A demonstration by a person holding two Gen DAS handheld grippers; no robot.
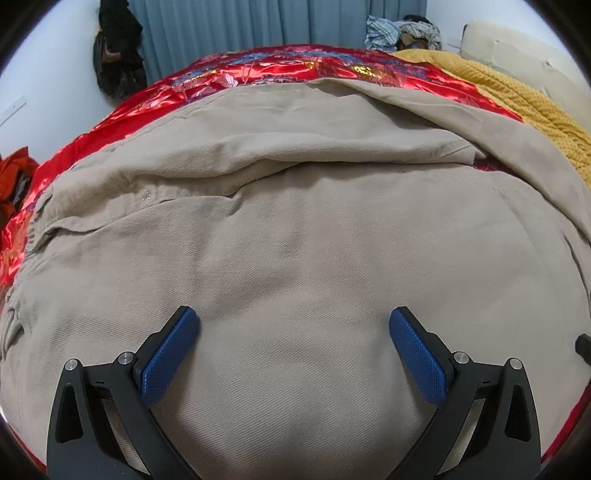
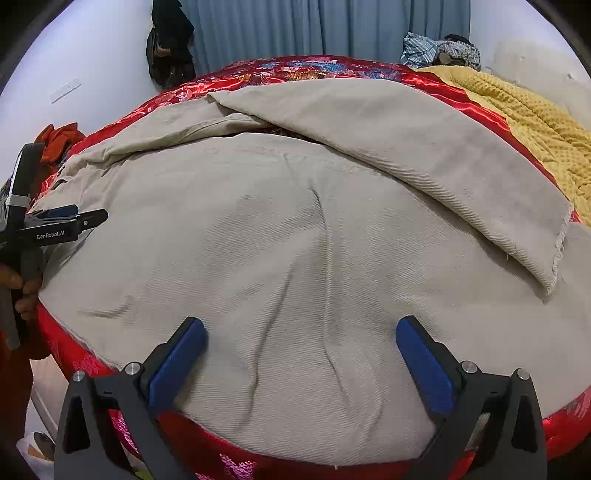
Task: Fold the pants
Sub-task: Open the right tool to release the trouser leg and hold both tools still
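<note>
Beige pants (image 1: 295, 229) lie spread on a red satin bedcover (image 1: 236, 74). In the left wrist view my left gripper (image 1: 294, 325) is open, its blue pads just above the waist part of the pants, holding nothing. In the right wrist view the pants (image 2: 277, 229) show one leg folded across the other, its frayed hem (image 2: 557, 251) at the right. My right gripper (image 2: 301, 336) is open and empty above the near leg, close to the bed's front edge. The left gripper (image 2: 70, 218) shows at the left edge of that view, held by a hand.
A yellow knitted blanket (image 1: 524, 99) lies on the bed's right side. Blue curtains (image 1: 258, 26) hang behind, with a dark garment (image 1: 118, 51) on the wall and bundled clothes (image 1: 402, 33) at the far right. Orange cloth (image 1: 14, 177) lies at the left.
</note>
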